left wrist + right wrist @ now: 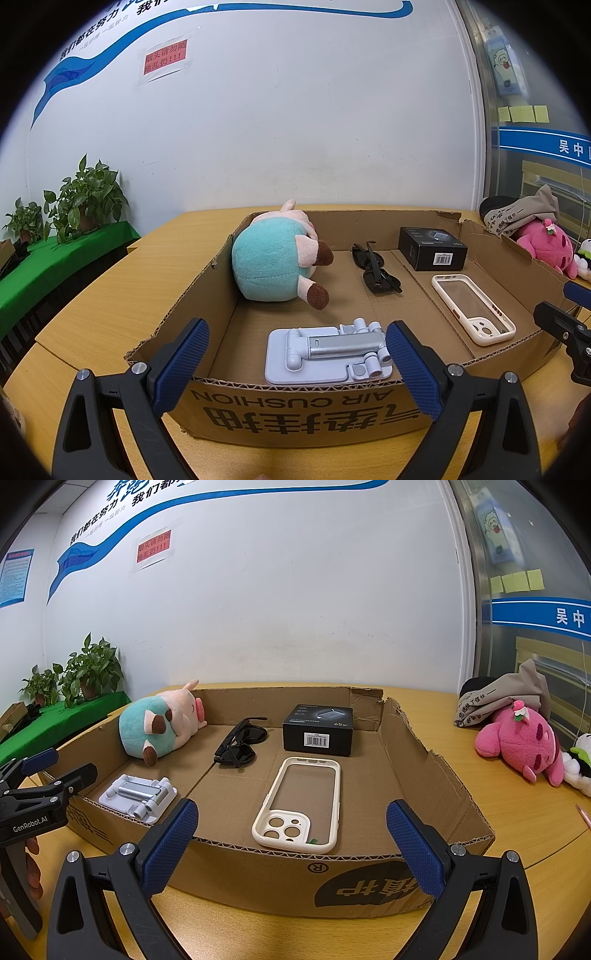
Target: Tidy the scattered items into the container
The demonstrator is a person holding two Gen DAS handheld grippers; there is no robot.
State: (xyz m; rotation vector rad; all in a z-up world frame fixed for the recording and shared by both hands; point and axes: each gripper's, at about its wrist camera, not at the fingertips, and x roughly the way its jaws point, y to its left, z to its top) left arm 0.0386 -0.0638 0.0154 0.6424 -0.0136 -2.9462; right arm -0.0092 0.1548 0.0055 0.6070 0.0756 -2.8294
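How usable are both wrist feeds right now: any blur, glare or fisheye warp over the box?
Left wrist view: sharp, evenly lit, with dark vignette corners; the cardboard box rim bows, and the phone stand reads clearly between the open left tongs. Right wrist view: equally sharp, soft shadows only; mild sheen on the phone case, wall edges curve, right tongs open.

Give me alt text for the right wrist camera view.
Open right tongs hover before a shallow cardboard box holding a phone case, sunglasses, black box, plush cow and phone stand.
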